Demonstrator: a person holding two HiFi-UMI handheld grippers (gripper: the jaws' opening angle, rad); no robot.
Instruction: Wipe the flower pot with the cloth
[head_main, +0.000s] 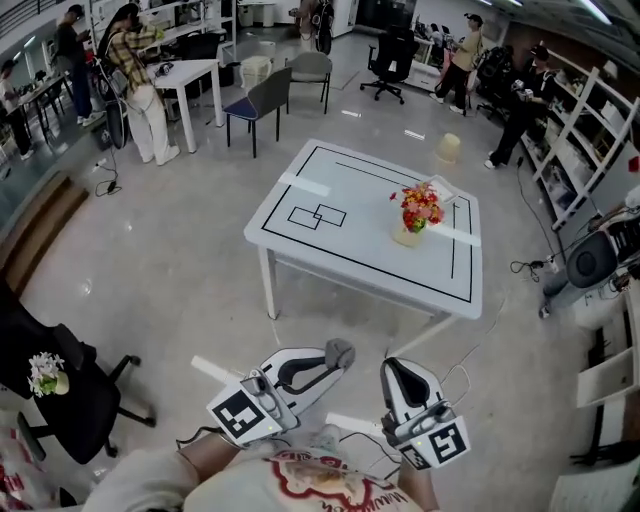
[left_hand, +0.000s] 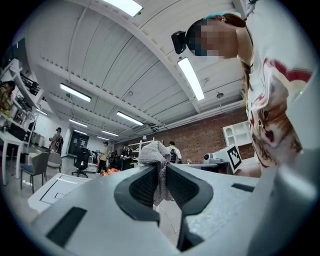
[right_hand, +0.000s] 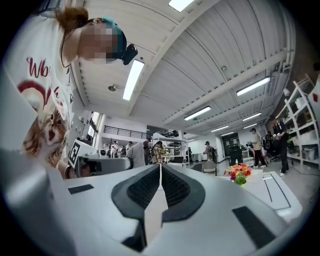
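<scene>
Head view: the left gripper (head_main: 333, 362) pinches a grey cloth (head_main: 340, 351) between its jaws, one bunched end standing above the tips. The right gripper (head_main: 396, 368), at its 3 o'clock, has its jaws pressed together with nothing between them. The flower pot (head_main: 408, 237), pale and bearing red, orange and yellow flowers (head_main: 421, 204), stands upright on the white table (head_main: 340, 255) with black line markings. It is toward 3 o'clock of the table's middle and at about 12 o'clock from both grippers, well apart from them.
</scene>
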